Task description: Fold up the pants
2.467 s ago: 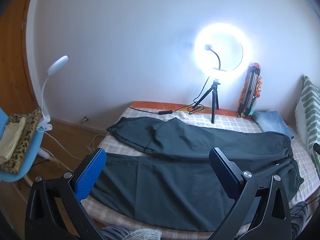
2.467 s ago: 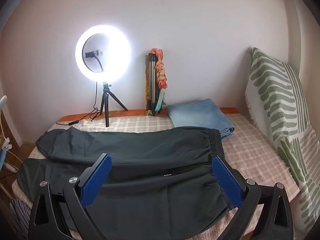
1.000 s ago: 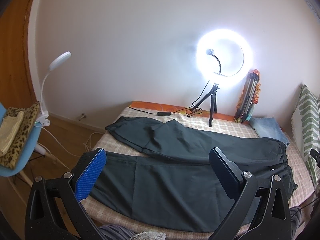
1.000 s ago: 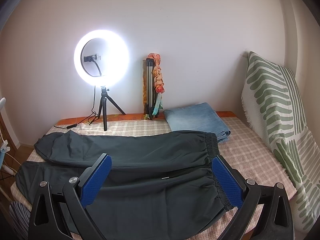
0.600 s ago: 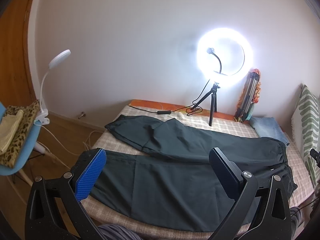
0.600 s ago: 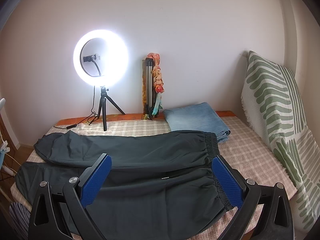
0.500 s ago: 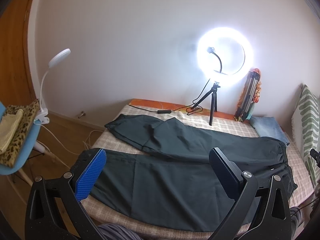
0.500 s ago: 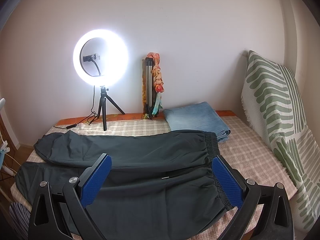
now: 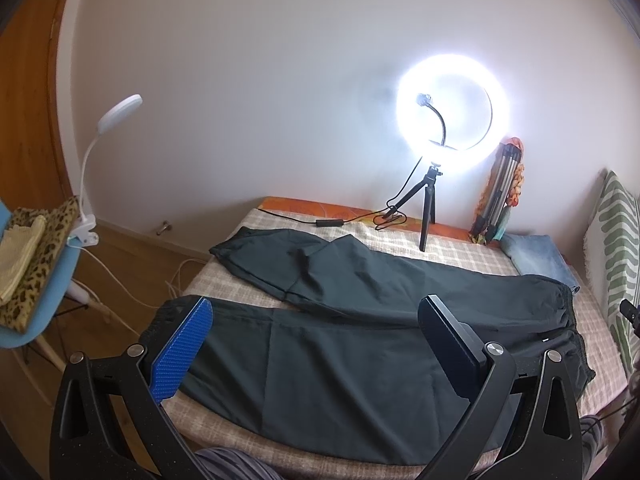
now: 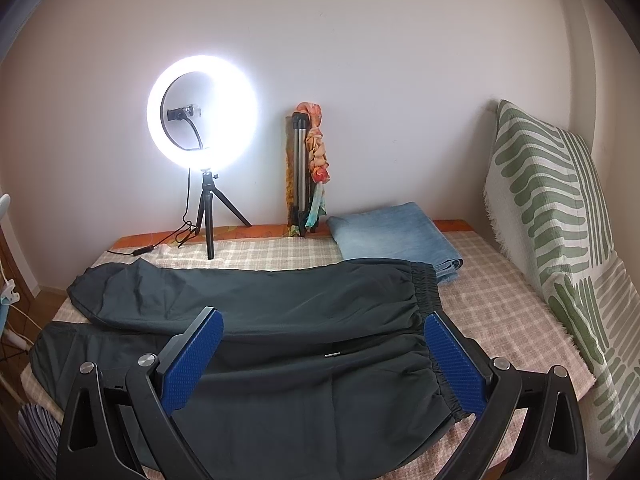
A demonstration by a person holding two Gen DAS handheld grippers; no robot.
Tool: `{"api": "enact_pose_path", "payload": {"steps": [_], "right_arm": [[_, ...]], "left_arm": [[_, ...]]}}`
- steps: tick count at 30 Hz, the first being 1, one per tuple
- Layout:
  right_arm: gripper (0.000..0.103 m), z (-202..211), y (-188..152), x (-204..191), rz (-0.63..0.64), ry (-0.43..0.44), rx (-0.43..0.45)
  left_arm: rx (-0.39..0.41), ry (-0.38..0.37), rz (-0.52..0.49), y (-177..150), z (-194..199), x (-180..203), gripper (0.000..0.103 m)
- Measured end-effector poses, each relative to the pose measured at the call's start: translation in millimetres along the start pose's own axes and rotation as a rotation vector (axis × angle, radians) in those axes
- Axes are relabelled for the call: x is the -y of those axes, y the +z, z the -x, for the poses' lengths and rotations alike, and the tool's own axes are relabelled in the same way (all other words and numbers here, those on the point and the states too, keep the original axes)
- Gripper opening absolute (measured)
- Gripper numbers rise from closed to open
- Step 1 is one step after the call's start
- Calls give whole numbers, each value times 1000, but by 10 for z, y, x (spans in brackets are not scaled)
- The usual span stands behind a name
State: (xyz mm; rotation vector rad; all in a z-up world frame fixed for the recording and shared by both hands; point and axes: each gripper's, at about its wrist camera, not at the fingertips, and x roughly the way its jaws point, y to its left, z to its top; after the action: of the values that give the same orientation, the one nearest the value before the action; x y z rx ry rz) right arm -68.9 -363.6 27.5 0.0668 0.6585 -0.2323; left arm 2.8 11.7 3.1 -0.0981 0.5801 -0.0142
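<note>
1. Your left gripper (image 9: 316, 344) is spread wide with nothing between the blue pads, hovering above the near edge of the bed (image 9: 224, 280).
2. Your right gripper (image 10: 324, 350) is the same deal: wide apart, holding nothing.
3. The dark pants (image 9: 360, 340) lie flat right ahead of and below both grippers, legs side by side, the elastic waistband (image 10: 430, 292) out past your right gripper's right finger.
4. Further ahead sits the lit ring light (image 10: 202, 114) on its tripod, with folded blue fabric (image 10: 392, 236) beyond the waistband.
5. The striped pillow (image 10: 560, 208) is off to your right gripper's right.
</note>
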Motion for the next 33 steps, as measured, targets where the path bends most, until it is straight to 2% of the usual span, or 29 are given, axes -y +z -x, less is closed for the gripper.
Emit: {"api": "enact_pose_path", "payload": {"steps": [11, 21, 23, 28, 31, 33], "right_arm": [[101, -64, -41, -48, 8, 2, -11], [101, -160, -22, -111, 26, 16, -29], [101, -189, -8, -139, 34, 35, -27], [86, -329, 46, -262, 76, 113, -26], [86, -429, 86, -367, 113, 151, -13], [86, -536, 137, -444, 142, 178, -5]], "left_arm": [[-6, 8, 9, -33, -62, -16, 102], [-24, 15, 66, -71, -181, -236, 102], [-27, 16, 70, -63, -216, -287, 102], [-31, -23, 86, -20, -336, -458, 102], [-75, -70, 110, 40, -512, -603, 101], [-96, -75, 119, 93, -623, -710, 97]]}}
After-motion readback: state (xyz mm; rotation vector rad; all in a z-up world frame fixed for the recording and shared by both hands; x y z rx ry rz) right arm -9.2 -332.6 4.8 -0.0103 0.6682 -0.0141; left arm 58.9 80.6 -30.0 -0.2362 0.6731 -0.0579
